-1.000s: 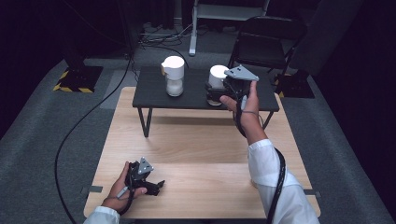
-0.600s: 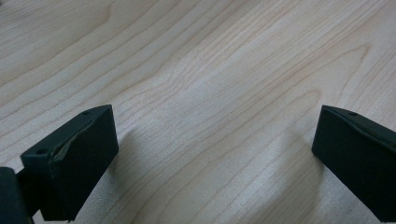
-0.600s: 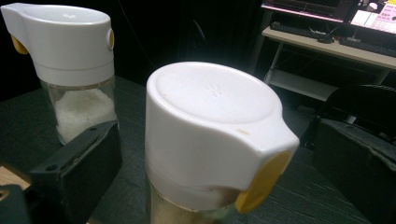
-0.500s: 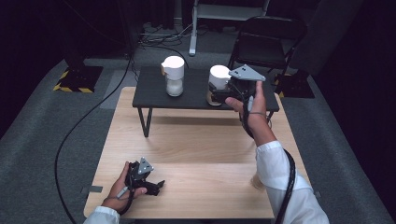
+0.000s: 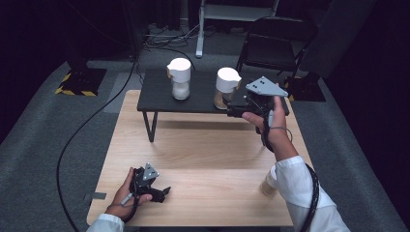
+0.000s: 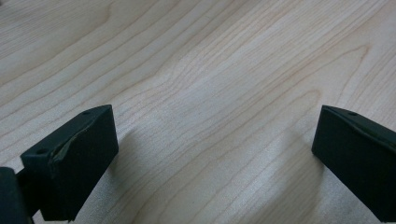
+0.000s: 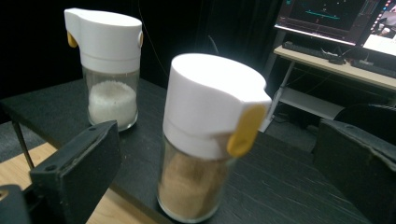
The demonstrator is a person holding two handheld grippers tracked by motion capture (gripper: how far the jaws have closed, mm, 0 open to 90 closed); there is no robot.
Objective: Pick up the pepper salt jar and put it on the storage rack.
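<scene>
Two glass shakers with white caps stand on a low black shelf (image 5: 159, 99) at the far side of the wooden table (image 5: 208, 145). One holds white grains (image 5: 179, 78) (image 7: 110, 70); the other holds brown powder (image 5: 226, 88) (image 7: 205, 140) and has a yellow tab. My right gripper (image 5: 233, 109) (image 7: 217, 149) is open. It points at the brown shaker, which sits just ahead between the two jaws, apart from both. My left gripper (image 5: 163, 192) (image 6: 215, 140) rests open near the table's front edge, with bare wood between its jaws.
A small tan object (image 5: 267, 186) sits on the table by the right sleeve. A folding chair (image 5: 278, 43) and cables (image 5: 96, 116) lie beyond and beside the table. A desk with a monitor (image 7: 327, 14) stands behind the shelf.
The right hand has dropped slightly and turned, bringing its jaws level with the brown shaker. The left gripper has stayed still.
</scene>
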